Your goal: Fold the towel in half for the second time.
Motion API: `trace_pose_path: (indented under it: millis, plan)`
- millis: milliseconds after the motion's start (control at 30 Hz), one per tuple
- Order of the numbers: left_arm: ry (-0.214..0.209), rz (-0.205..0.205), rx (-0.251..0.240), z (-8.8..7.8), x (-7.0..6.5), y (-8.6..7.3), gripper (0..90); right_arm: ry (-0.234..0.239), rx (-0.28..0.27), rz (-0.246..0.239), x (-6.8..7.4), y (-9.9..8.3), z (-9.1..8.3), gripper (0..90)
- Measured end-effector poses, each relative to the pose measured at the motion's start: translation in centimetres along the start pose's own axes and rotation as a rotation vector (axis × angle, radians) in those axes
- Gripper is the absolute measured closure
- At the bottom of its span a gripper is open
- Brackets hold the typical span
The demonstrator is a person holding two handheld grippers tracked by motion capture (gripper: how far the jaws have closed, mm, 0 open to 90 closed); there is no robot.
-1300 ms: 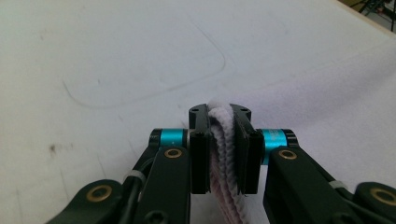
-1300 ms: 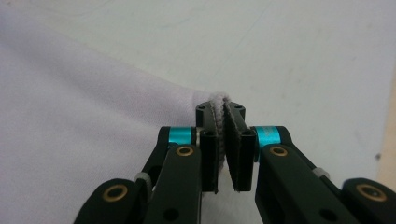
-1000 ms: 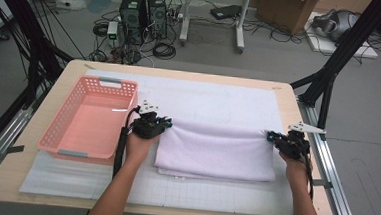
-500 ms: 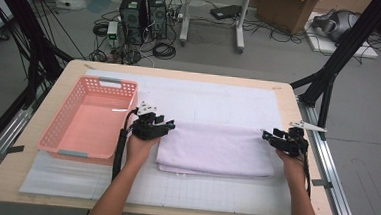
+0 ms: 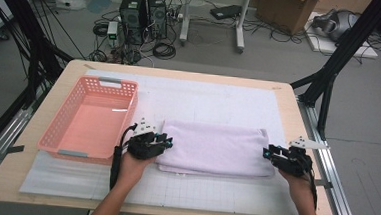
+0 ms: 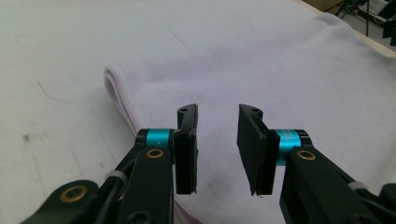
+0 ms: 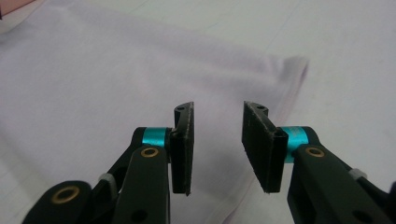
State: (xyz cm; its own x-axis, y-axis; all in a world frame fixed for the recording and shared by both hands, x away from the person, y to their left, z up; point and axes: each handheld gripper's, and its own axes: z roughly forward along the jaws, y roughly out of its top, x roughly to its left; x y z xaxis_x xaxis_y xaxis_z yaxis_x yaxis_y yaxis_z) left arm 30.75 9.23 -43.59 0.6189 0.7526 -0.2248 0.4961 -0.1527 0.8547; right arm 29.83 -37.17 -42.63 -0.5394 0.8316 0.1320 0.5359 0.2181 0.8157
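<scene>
A folded lavender towel lies flat on the white mat, long side across the table. My left gripper sits at the towel's left end and my right gripper at its right end, both pointing inward. In the left gripper view the left gripper hovers over the towel near its rolled edge. In the right gripper view the right gripper is above the towel by its corner. Both pairs of jaws have just been closing, with a clear gap and nothing between them.
A pink plastic basket stands to the left of the towel, close to my left hand. The wooden table's right edge runs just beyond my right gripper. Computers, cables and boxes lie on the floor behind the table.
Both grippers were at the towel's far edge with jaws nearly together. They let go of it, and both hands drew back toward the near side along the towel's ends.
</scene>
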Motion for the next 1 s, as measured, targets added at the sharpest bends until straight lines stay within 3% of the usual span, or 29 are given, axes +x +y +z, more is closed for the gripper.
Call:
trace_pose_path:
  millis: [233, 367, 500, 700, 800, 867, 1000]
  plan:
    - [0.008, 0.005, 0.076, -1.0, -0.7, -2.1, 71.4, 0.028, 0.041, -0.022, 1.5, -1.4, -0.9, 72.2]
    - [0.001, 0.013, 0.090, -1.6, -1.2, -2.8, 71.5, 0.036, 0.062, -0.025, 1.9, -2.2, -1.6, 77.7]
    - [0.011, 0.034, 0.096, -2.0, -1.6, -3.3, 74.4, 0.003, 0.126, -0.065, 2.2, -3.4, -1.8, 81.0]
    - [0.004, 0.042, 0.092, -3.0, -2.4, -4.1, 76.5, -0.013, 0.103, -0.059, 2.0, -4.4, -2.9, 82.2]
    - [-0.012, 0.031, 0.081, -3.2, -2.3, -4.1, 72.9, -0.027, 0.096, -0.058, 1.9, -4.3, -3.4, 75.4]
    - [-0.006, 0.027, 0.051, -3.4, -2.3, -3.9, 60.7, -0.030, 0.054, -0.054, 2.0, -4.2, -3.9, 69.7]
    - [-0.001, 0.027, -0.060, -4.0, -2.2, -3.4, 42.9, -0.042, -0.045, -0.038, 2.2, -4.0, -5.1, 49.7]
